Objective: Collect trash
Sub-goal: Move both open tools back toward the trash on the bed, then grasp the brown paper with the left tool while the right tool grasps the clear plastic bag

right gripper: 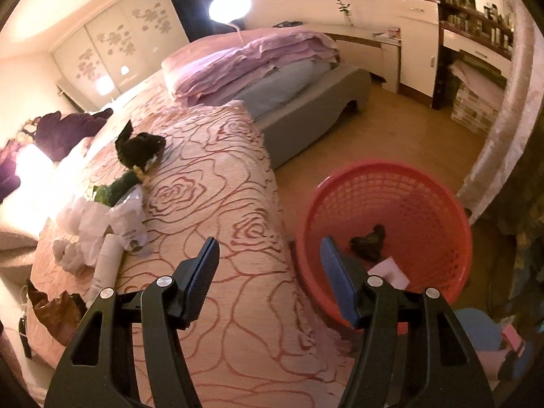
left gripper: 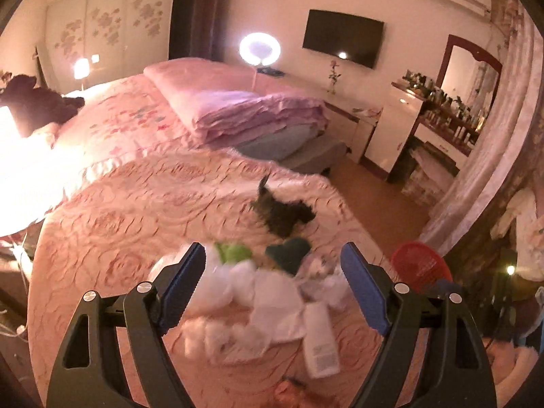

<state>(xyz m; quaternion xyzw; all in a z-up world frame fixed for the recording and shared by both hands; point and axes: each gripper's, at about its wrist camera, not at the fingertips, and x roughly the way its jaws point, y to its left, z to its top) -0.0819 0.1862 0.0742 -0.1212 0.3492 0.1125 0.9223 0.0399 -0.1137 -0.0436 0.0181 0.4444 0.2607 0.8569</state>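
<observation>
1. While the white bottle (left gripper: 321,340) lies flat on the bed (left gripper: 136,210), it marks the near edge of the trash pile (left gripper: 258,282), and its long axis runs roughly away from the left wrist camera, close to the line the left gripper (left gripper: 273,287) points along.
2. Beyond the bottle, crumpled white plastic bags (left gripper: 238,292) spread to its left, touching it or nearly so; the blur hides the exact contact.
3. Farther from the bottle sit a green wrapper (left gripper: 234,251), a dark green piece (left gripper: 290,250) and, beyond those, a dark crumpled bag (left gripper: 284,216).
4. Over the pile, the left gripper stands wide open with nothing between its pads, and the bottle shows between the two fingers, nearer the right-hand one.
5. To the right of the bottle, off the bed's edge, the red basket (right gripper: 391,183) stands on the floor with a dark scrap (right gripper: 369,241) and a pale paper (right gripper: 391,270) already inside.
6. Between bottle and basket, the right gripper (right gripper: 270,278) is partly open and empty, above the bed's edge; in its view the bottle (right gripper: 107,261) lies well off to the left.
7. Judged from this, the left hand is nearer the bottle, and a grasp across its width looks the natural next move.
</observation>
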